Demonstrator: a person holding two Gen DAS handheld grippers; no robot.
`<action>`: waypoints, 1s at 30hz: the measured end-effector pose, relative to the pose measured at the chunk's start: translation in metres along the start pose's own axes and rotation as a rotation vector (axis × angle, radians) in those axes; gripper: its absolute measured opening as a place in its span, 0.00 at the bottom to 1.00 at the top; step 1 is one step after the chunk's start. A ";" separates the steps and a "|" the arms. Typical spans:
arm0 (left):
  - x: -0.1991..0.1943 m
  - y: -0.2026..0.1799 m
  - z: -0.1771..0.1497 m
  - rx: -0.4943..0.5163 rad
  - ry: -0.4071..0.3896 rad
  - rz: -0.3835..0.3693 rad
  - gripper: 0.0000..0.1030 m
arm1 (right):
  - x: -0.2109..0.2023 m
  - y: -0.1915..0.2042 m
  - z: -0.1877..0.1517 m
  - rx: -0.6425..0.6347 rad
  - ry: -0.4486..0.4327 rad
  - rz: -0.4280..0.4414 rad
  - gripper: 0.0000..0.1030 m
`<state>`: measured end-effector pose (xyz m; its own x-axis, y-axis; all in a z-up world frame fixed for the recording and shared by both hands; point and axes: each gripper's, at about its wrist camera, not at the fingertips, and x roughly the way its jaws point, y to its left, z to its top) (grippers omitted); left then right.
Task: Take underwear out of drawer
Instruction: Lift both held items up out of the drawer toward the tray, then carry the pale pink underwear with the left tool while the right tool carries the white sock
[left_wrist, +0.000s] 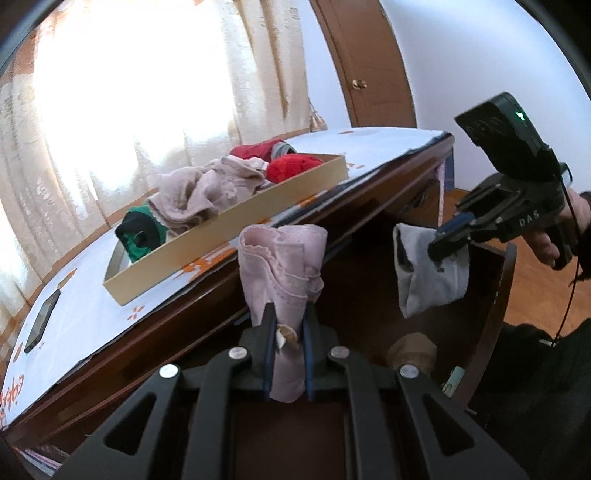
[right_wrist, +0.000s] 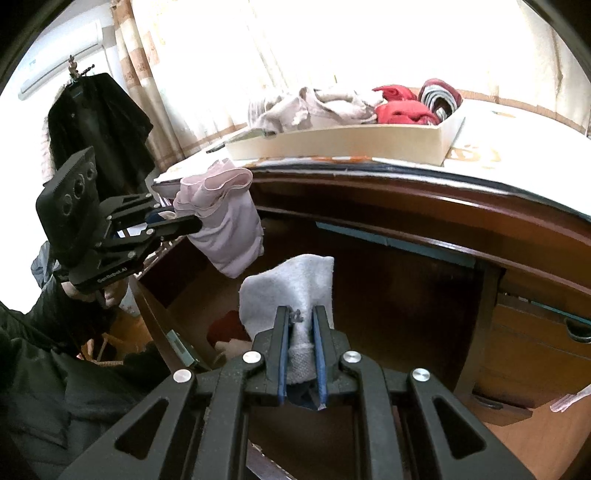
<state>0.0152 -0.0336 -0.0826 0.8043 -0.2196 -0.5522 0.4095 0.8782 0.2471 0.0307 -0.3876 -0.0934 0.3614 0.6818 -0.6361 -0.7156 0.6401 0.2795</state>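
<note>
In the left wrist view we see our left gripper (left_wrist: 290, 332) pinching a pink garment (left_wrist: 280, 266), its two fingers pressed against the folded cloth, which stands up above the open drawer (left_wrist: 495, 295). At 3 o'clock in that view our right gripper (left_wrist: 443, 245) clamps a grey garment (left_wrist: 428, 277) that hangs in the air over the drawer. Only this view shows a phone (left_wrist: 40, 321) lying on the white cloth-covered dresser top (left_wrist: 388, 147) at 9 o'clock, a green and black garment (left_wrist: 142, 234) at the near end of the tray (left_wrist: 229, 236), and a brown door (left_wrist: 365, 62) at 1 o'clock.

The right wrist view shows what the other cannot: a dark coat (right_wrist: 99, 125) hanging at 10 o'clock, an air conditioner (right_wrist: 59, 55) above it, and something red (right_wrist: 225, 326) lying low in the drawer at 7 o'clock from the grey garment. Here the left gripper sits at 9 o'clock with the pink garment, clear of the drawer floor.

The shallow cardboard tray rests on the dresser top at 12 o'clock. It holds a crumpled beige heap (right_wrist: 314, 107), red garments (right_wrist: 402, 107), and a striped rolled piece (right_wrist: 441, 96) at its right end.
</note>
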 end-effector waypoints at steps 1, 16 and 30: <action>-0.001 0.001 0.000 -0.011 -0.001 0.005 0.10 | -0.002 0.000 0.000 0.002 -0.007 0.002 0.13; -0.012 0.010 0.008 -0.101 -0.033 0.067 0.10 | -0.029 0.003 -0.002 0.004 -0.092 0.018 0.13; -0.026 0.017 0.014 -0.150 -0.082 0.099 0.09 | -0.036 0.011 0.011 0.016 -0.163 0.033 0.13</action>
<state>0.0074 -0.0189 -0.0525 0.8722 -0.1578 -0.4629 0.2630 0.9493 0.1720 0.0159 -0.4009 -0.0599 0.4309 0.7505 -0.5011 -0.7198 0.6207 0.3107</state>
